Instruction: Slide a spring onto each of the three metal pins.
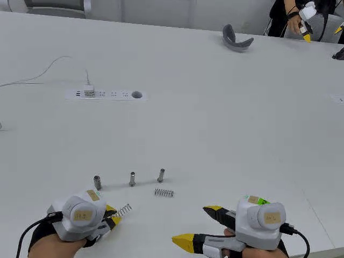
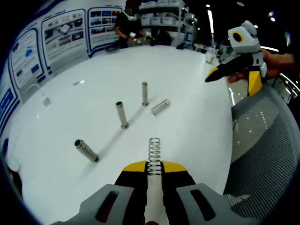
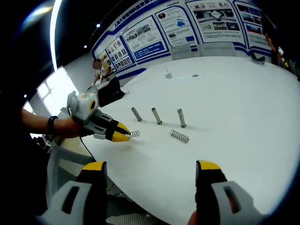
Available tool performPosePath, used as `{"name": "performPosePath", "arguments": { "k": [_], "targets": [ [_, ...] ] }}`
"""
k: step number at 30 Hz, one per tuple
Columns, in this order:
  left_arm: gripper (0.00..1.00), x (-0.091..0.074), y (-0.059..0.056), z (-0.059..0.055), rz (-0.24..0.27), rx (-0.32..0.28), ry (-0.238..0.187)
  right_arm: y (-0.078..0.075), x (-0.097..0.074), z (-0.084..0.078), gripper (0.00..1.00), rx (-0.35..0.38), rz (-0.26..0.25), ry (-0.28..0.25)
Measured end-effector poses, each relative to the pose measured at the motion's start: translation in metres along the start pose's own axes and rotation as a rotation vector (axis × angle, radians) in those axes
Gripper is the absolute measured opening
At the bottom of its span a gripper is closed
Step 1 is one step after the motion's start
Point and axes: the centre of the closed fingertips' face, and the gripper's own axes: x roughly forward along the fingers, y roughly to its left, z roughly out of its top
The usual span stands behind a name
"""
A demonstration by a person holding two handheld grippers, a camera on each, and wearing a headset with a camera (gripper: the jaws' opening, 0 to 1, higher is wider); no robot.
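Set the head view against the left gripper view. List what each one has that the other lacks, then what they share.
Head view extra: the black cable trailing from the left gripper, and a green sticker on the right gripper. Left gripper view extra: wall posters and a mesh chair back. Shared: one pin already wearing a spring, two bare pins, a loose spring lying near them, a second spring clamped in the left gripper's fingers, and the right gripper open and empty.

Left tongs pinched, right tongs agape
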Motion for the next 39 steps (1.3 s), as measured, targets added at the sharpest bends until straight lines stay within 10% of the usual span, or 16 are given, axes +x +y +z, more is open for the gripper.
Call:
{"name": "performPosePath", "arguments": {
  "k": [19, 39],
  "targets": [
    [0.1, -0.035, -0.001, 0.023, -0.004, 0.063, -0.049, 0.017, 0.011, 0.01, 0.75, 0.002, 0.073, -0.007],
    [0.1, -0.041, -0.046, 0.069, -0.076, 0.174, -0.124, 0.044, 0.032, 0.036, 0.59, 0.06, 0.202, -0.05]
  ]
}}
